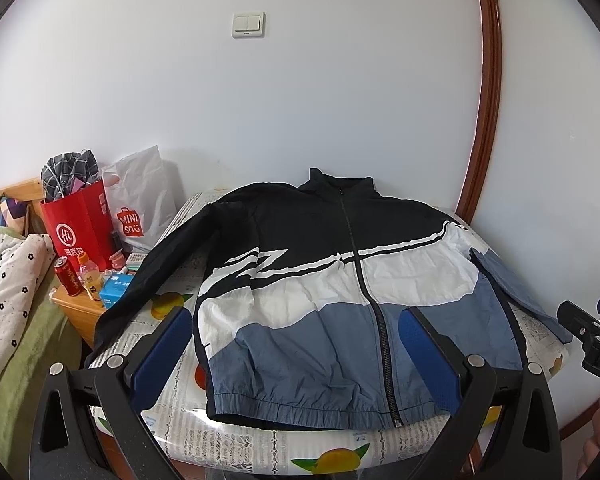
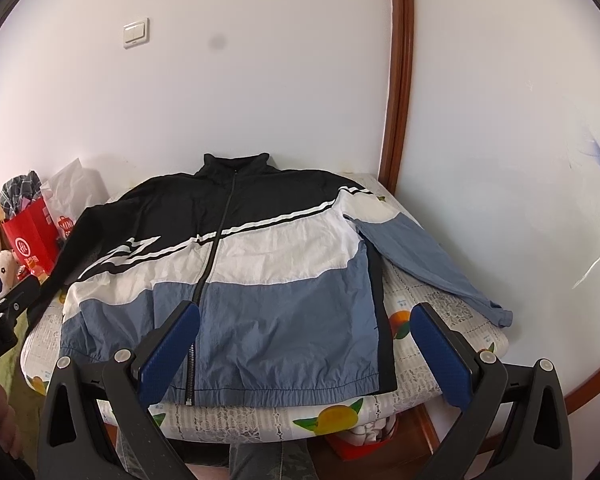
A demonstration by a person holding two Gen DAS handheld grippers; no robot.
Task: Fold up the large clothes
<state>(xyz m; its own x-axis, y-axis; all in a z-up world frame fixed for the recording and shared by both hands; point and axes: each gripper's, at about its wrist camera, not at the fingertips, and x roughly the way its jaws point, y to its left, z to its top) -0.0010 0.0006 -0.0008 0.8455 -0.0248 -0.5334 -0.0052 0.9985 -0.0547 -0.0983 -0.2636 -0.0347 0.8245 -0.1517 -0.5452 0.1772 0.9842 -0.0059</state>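
A zip-up jacket (image 1: 320, 292), black on top, white in the middle and blue at the hem, lies flat and face up on a small table with a fruit-print cover (image 1: 236, 436). It also shows in the right wrist view (image 2: 260, 280). Its black sleeve (image 1: 152, 276) runs off the table's left side; its blue sleeve (image 2: 428, 264) lies out to the right. My left gripper (image 1: 296, 320) is open and empty above the hem. My right gripper (image 2: 306, 316) is open and empty above the hem's right part.
A white wall stands just behind the table, with a brown wooden door frame (image 2: 400, 80) at the right. A bedside cabinet (image 1: 80, 304) at the left holds a red bag (image 1: 80, 228), a white bag (image 1: 144, 204), a can and bottles. A bed (image 1: 12, 280) lies further left.
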